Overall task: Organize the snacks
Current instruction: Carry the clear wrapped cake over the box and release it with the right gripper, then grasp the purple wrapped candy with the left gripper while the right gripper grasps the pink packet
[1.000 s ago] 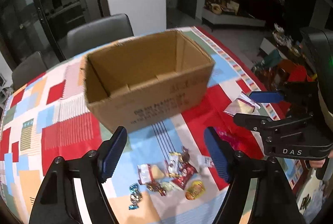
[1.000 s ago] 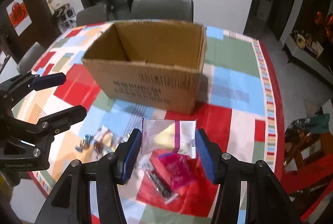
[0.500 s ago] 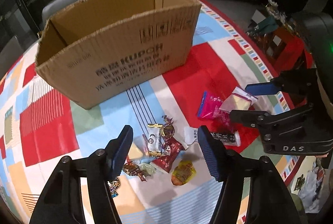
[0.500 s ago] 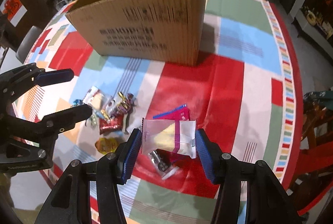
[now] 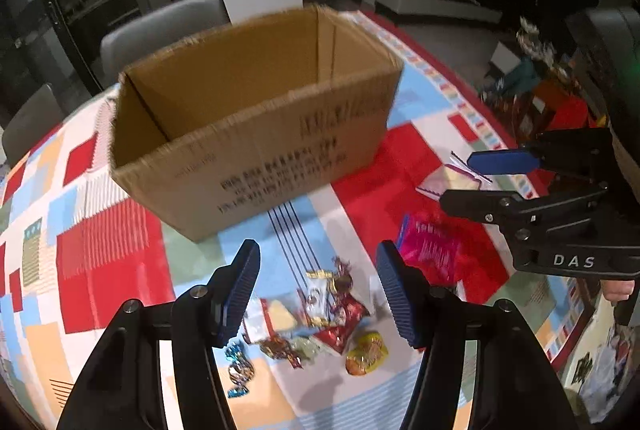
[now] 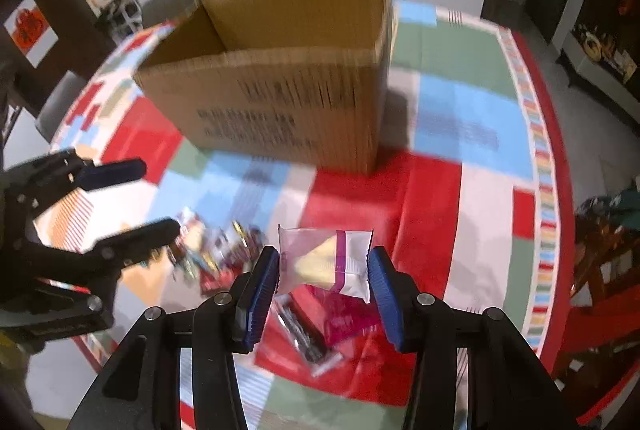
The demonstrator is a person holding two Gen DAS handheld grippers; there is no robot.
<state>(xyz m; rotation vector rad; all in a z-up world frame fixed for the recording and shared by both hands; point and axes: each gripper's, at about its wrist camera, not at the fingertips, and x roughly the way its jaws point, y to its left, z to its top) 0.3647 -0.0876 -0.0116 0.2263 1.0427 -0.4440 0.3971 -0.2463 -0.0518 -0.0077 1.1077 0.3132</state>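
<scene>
Evidently both cameras have risen and tipped back since 0.5 s ago: the cardboard box [image 6: 276, 86] then showed mainly its printed side wall, and its open top and bare interior are now visible again. Judgement: the carry has switched from low travel over the table to an approach toward the box mouth, so deposit of the held item looks imminent.

Largest to smallest:
1. Cardboard box, at 12 o'clock from both grippers, upright on the patchwork tablecloth [image 6: 460, 118], long axis running left-right in the right wrist view.
2. Right gripper [image 6: 324, 270]: jaws clamped on a clear snack packet [image 6: 326, 260] with a purple band, held above the table. Its long axis spans pad to pad, 9 to 3 o'clock, face toward the camera.
3. Left gripper [image 5: 318, 288]: jaws spread wide, nothing between them, hovering over the loose candy pile [image 5: 320, 314] at 6 o'clock from the box.
4. Pink packet [image 5: 430, 250], lying at 3 o'clock from the pile.
</scene>
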